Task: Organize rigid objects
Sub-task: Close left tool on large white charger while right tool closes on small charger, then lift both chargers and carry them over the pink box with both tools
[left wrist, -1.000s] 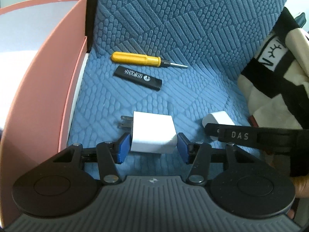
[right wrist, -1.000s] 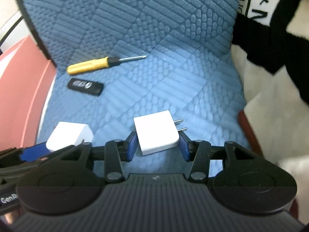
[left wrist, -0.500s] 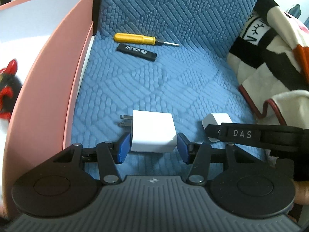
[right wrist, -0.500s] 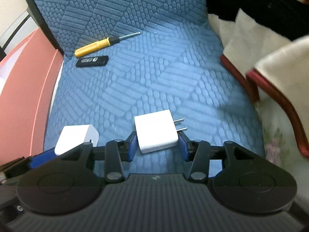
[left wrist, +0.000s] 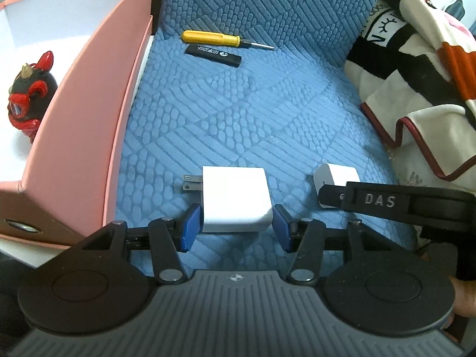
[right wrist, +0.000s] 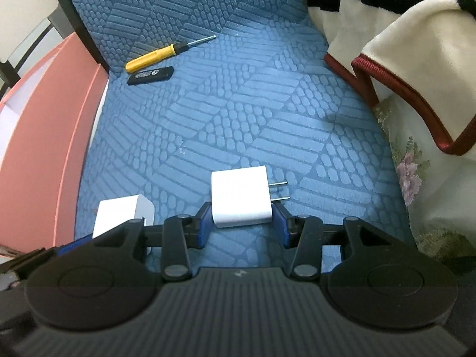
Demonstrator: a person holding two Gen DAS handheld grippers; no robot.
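Observation:
My left gripper (left wrist: 235,227) is shut on a white plug charger (left wrist: 235,197), prongs pointing left, held above the blue cushion (left wrist: 238,119). My right gripper (right wrist: 242,223) is shut on a second white plug charger (right wrist: 241,199), prongs pointing right. Each charger also shows in the other view: the right one (left wrist: 336,178) in the left wrist view, the left one (right wrist: 122,215) in the right wrist view. A yellow screwdriver (left wrist: 212,37) and a black USB stick (left wrist: 212,53) lie at the cushion's back. A pink box (left wrist: 83,113) stands at the left.
A red and black figurine (left wrist: 28,92) sits inside the pink box. A striped black, cream and orange blanket (left wrist: 416,59) lies along the cushion's right side. The cushion's upright back (left wrist: 267,3) rises behind the screwdriver.
Both grippers have risen and drawn back with their chargers, so the screwdriver and USB stick look farther away. The figurine in the pink box has come into the left wrist view.

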